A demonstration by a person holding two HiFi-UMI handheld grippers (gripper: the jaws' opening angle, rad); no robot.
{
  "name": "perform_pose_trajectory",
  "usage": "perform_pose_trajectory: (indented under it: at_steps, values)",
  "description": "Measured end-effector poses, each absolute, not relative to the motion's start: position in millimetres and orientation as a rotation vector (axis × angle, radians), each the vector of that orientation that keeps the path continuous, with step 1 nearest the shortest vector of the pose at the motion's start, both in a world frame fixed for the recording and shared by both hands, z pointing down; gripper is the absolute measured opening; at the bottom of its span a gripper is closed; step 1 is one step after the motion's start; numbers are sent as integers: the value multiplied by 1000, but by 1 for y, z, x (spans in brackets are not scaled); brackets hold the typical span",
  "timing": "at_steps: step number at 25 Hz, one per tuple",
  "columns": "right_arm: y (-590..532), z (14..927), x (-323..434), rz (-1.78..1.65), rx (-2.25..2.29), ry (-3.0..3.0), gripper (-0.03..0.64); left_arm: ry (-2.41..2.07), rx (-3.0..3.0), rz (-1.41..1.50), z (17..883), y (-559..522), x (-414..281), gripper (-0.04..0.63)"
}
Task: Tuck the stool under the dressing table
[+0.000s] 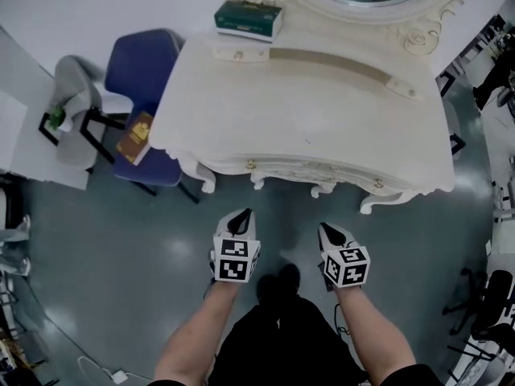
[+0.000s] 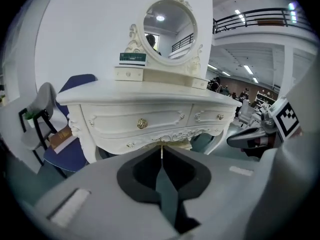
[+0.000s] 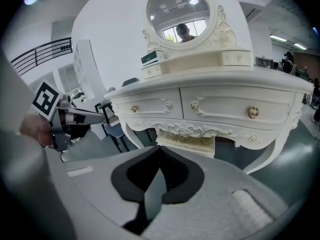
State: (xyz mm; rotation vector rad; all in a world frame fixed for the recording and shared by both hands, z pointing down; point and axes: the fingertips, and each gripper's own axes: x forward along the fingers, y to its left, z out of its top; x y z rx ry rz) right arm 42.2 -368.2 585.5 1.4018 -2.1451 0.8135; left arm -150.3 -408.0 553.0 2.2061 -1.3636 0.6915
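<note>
the white dressing table [image 2: 150, 121] is standing ahead of both sets of jaws, its drawer fronts facing them. the cream stool [image 3: 187, 143] is sitting under it, just beyond the jaw tips, only its patterned edge showing below the carved apron. both forearms are reaching forward side by side, holding the left gripper [image 1: 243, 215] and right gripper [image 1: 326, 230] angled down over the grey floor [image 1: 121, 248], short of the counter [image 1: 322, 127]. both pairs of jaws are pressing fully together, gripping nothing. a green box [image 1: 248, 18] is lying far beyond the jaws at the counter's back; its print is too small for reading.
</note>
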Motion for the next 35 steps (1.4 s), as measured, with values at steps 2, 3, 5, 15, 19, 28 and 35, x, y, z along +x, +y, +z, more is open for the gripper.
perform_pose_trajectory:
  at_steps: [2, 3, 5, 15, 19, 28, 35]
  values:
    - [-363, 564, 34, 807, 1397, -2163, 3, -1352, 2219, 689, 532, -400, -155, 21]
    - [-361, 553, 29, 801, 1390, -2176, 3, -1345, 2223, 680, 522, -397, -156, 18]
    - [-352, 532, 20, 799, 1368, -2203, 3, -1339, 2236, 654, 500, -390, -157, 15]
    - [-311, 458, 12, 751, 1322, -2232, 3, -1356, 2258, 548, 435, -358, -180, 15]
    - [-302, 435, 37, 747, 1366, -2216, 3, -1326, 2259, 500, 418, -349, -170, 15]
    - [-278, 413, 75, 751, 1414, -2226, 3, -1263, 2319, 505, 393, -338, -127, 15]
    - [-249, 406, 136, 794, 1426, -2275, 3, -1304, 2272, 500, 383, -320, -88, 15]
